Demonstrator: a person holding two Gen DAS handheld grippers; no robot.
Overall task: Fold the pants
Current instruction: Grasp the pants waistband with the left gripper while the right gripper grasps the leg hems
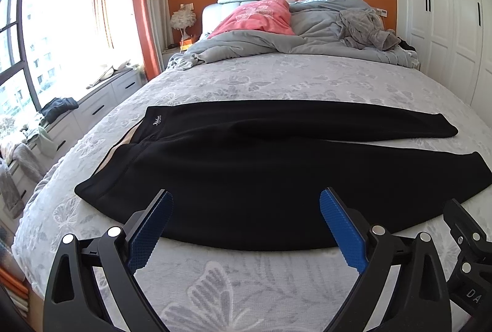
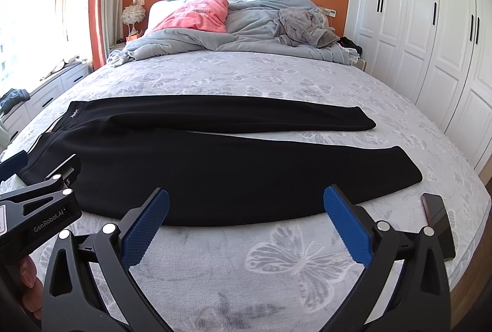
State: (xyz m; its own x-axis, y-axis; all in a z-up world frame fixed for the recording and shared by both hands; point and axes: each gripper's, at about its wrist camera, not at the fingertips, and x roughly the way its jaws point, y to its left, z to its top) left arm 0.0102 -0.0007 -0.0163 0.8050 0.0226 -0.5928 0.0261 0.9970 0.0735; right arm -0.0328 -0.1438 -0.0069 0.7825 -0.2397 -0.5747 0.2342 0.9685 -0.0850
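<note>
Where the bed (image 2: 276,80) spreads under a grey butterfly-print cover, black pants (image 2: 190,166) are laid flat across its near half, waistband to the left, legs running right. The two legs are parted in a narrow V; the far leg ends short of the near one. A small white logo (image 1: 157,119) is seen at the far corner of the waistband, and a pale stripe along the waistband's left edge. The fabric's texture and seams are largely lost in the uniform black. A rumpled grey duvet (image 1: 276,37) and a pink pillow (image 1: 258,17) are heaped at the far end. A dark phone (image 2: 438,226) is noted at the near right edge of the bed, partly hidden behind a finger. The left gripper (image 1: 246,203) is held wide apart, empty, just over the near hem of the pants; contact cannot be told. The right gripper (image 2: 246,203) is likewise spread wide, gripping nothing, at the near edge of the near leg.
</note>
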